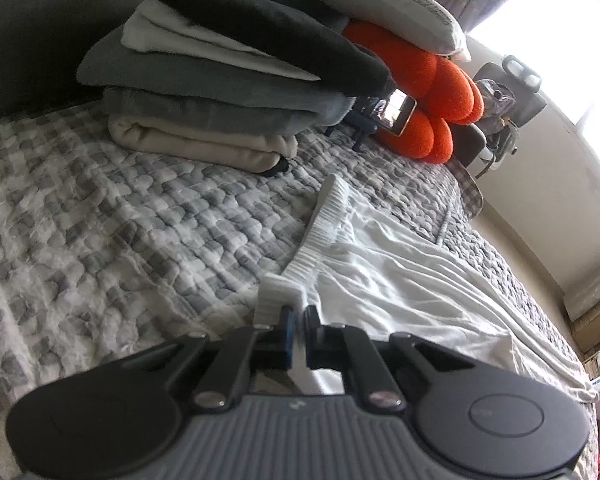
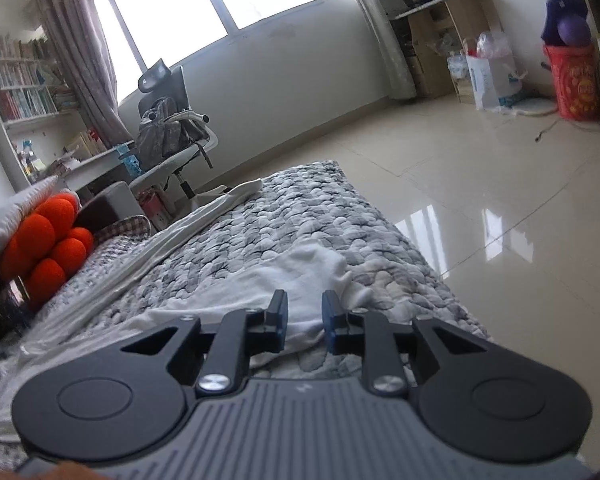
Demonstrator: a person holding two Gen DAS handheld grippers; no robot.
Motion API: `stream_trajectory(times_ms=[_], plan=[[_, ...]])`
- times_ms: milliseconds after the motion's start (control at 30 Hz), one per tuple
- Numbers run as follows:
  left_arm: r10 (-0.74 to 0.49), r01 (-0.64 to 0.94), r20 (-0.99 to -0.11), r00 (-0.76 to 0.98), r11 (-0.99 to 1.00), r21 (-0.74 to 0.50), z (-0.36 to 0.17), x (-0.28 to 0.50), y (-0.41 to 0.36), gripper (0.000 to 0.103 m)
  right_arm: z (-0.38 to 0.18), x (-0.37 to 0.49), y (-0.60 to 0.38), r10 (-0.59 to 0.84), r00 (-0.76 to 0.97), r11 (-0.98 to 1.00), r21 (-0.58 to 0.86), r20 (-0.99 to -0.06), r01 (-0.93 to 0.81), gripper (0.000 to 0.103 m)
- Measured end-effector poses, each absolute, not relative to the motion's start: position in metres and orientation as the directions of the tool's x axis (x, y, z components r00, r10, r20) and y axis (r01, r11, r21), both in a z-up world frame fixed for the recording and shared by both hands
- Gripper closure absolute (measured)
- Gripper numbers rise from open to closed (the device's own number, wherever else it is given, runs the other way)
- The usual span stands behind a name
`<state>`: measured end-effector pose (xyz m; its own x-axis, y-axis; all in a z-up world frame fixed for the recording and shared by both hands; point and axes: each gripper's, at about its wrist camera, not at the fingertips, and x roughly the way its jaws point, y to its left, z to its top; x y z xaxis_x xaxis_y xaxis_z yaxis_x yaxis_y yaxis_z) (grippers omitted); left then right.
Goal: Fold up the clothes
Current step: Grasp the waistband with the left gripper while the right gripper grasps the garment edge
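Observation:
A white garment (image 1: 400,280) lies spread over the grey checked quilt (image 1: 140,220), its ribbed band (image 1: 324,216) running toward me. My left gripper (image 1: 300,316) is shut on the near end of that ribbed band, and a strip of white cloth shows pinched between the pads. In the right wrist view the same white garment (image 2: 300,268) lies crumpled near the bed's edge. My right gripper (image 2: 305,312) hovers low over it with its fingers apart. White cloth shows in the gap, and I cannot see the pads pressing on it.
A stack of folded clothes (image 1: 220,92) sits at the far side of the bed, beside an orange cushion (image 1: 432,92), a grey pillow (image 1: 380,0) and a phone on a stand (image 1: 396,112). The bed edge drops to a tiled floor (image 2: 480,200); an office chair (image 2: 168,120) stands beyond.

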<state>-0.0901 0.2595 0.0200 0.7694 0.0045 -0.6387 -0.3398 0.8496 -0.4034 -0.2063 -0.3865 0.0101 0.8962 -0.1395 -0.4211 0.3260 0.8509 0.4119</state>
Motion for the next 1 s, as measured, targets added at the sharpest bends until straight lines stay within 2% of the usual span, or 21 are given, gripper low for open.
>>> stream_trajectory(times_ms=[33, 233, 333, 367, 800, 1000], plan=[[0.007, -0.340, -0.641, 0.767, 0.852, -0.398, 0.020, -0.089, 0.259, 0.098, 0.010, -0.204, -0.384, -0.142, 0.895, 0.858, 0.399, -0.424, 0.325, 0.079], [0.039, -0.365, -0.656, 0.754, 0.855, -0.368, 0.019, -0.088, 0.258, 0.098, 0.009, -0.194, -0.375, -0.163, 0.888, 0.878, 0.347, -0.430, 0.329, 0.094], [0.008, -0.355, -0.652, 0.759, 0.843, -0.403, 0.018, -0.088, 0.262, 0.098, 0.010, -0.192, -0.375, -0.175, 0.891, 0.881, 0.337, -0.420, 0.332, 0.100], [0.001, -0.351, -0.650, 0.760, 0.842, -0.410, 0.019, -0.087, 0.263, 0.102, 0.011, -0.191, -0.375, -0.176, 0.892, 0.880, 0.339, -0.416, 0.332, 0.101], [0.002, -0.381, -0.644, 0.765, 0.807, -0.451, 0.024, -0.089, 0.267, 0.102, 0.034, -0.187, -0.387, -0.203, 0.914, 0.875, 0.354, -0.352, 0.330, 0.102], [0.017, -0.379, -0.636, 0.772, 0.815, -0.438, 0.027, -0.091, 0.264, 0.102, 0.018, -0.195, -0.385, -0.187, 0.890, 0.864, 0.361, -0.416, 0.350, 0.099]])
